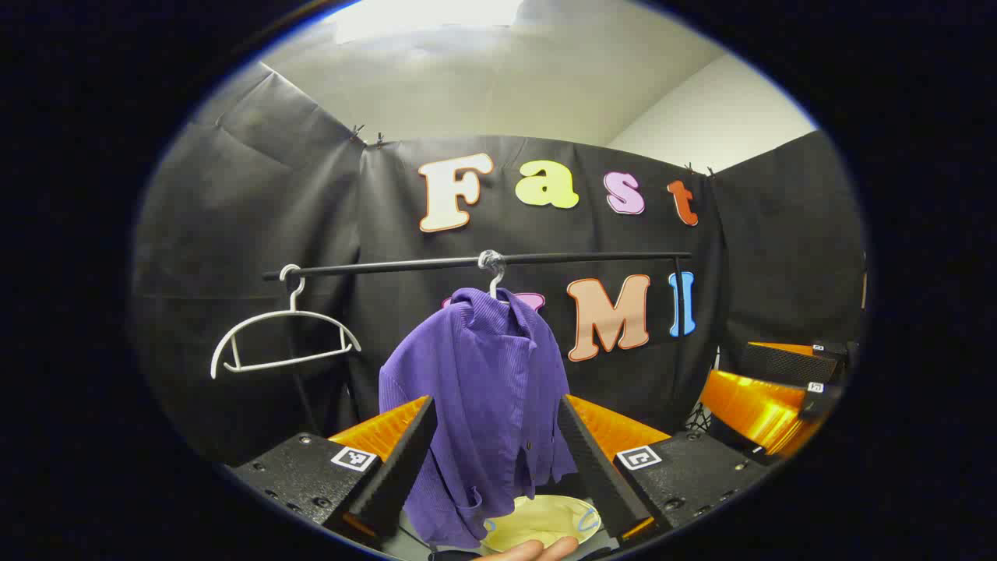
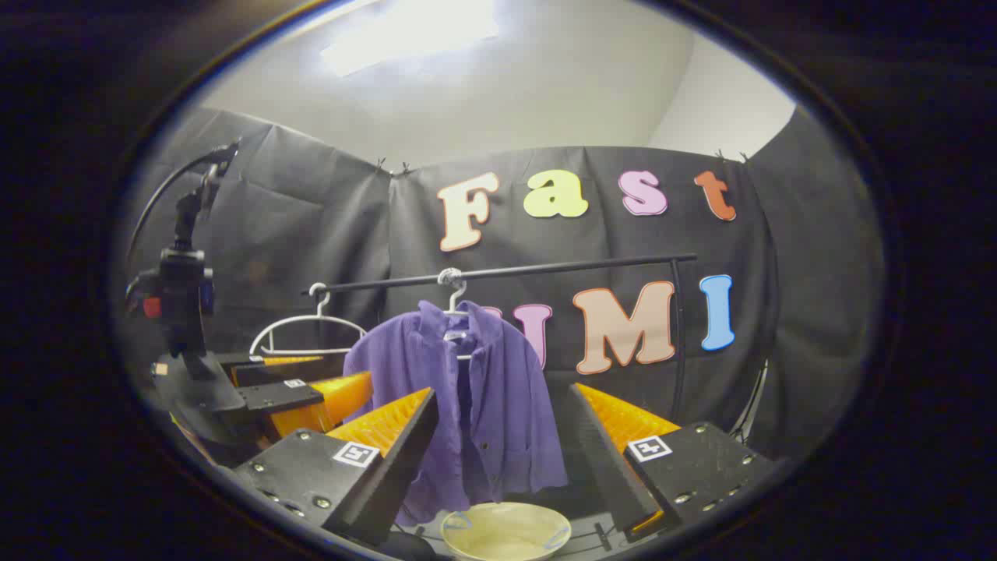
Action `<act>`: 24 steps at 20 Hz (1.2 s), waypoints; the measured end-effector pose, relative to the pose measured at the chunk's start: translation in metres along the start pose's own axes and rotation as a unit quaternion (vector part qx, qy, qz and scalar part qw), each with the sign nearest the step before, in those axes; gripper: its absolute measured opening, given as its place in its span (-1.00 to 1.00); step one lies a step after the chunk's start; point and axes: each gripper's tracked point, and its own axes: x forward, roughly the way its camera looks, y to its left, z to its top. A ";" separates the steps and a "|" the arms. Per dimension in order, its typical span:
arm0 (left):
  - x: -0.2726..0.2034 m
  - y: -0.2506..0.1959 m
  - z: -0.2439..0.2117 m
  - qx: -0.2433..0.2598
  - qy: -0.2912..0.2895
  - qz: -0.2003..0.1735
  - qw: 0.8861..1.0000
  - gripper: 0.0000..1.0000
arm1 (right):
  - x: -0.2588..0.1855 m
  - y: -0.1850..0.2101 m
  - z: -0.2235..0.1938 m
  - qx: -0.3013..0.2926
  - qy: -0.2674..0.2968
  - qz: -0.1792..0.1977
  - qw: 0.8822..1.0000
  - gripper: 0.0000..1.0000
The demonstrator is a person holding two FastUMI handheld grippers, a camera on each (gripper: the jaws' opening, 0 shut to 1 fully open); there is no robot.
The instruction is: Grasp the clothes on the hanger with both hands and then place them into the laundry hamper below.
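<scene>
The purple shirt [image 1: 483, 405] hung from its hanger [image 1: 492, 273] on the rail [image 1: 475, 263], above the pale hamper [image 2: 505, 530]. The left gripper [image 1: 495, 460] and right gripper [image 2: 502, 460] stood spread, holding nothing — each should probably close on one shoulder before lifting.

Open air up to the purple shirt [image 1: 483, 389]; empty hanger [image 1: 284, 331] well aside.
</scene>
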 end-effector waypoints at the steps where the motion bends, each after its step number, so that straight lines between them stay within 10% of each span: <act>1: -0.002 -0.002 0.002 -0.001 -0.003 -0.003 1.000 0.87 | -0.001 -0.001 -0.003 -0.010 0.004 0.000 1.000 0.99; 24: 0.117 -0.016 -0.048 0.021 -0.044 0.043 0.998 0.93 | 0.104 -0.057 -0.034 0.009 -0.027 0.006 1.000 1.00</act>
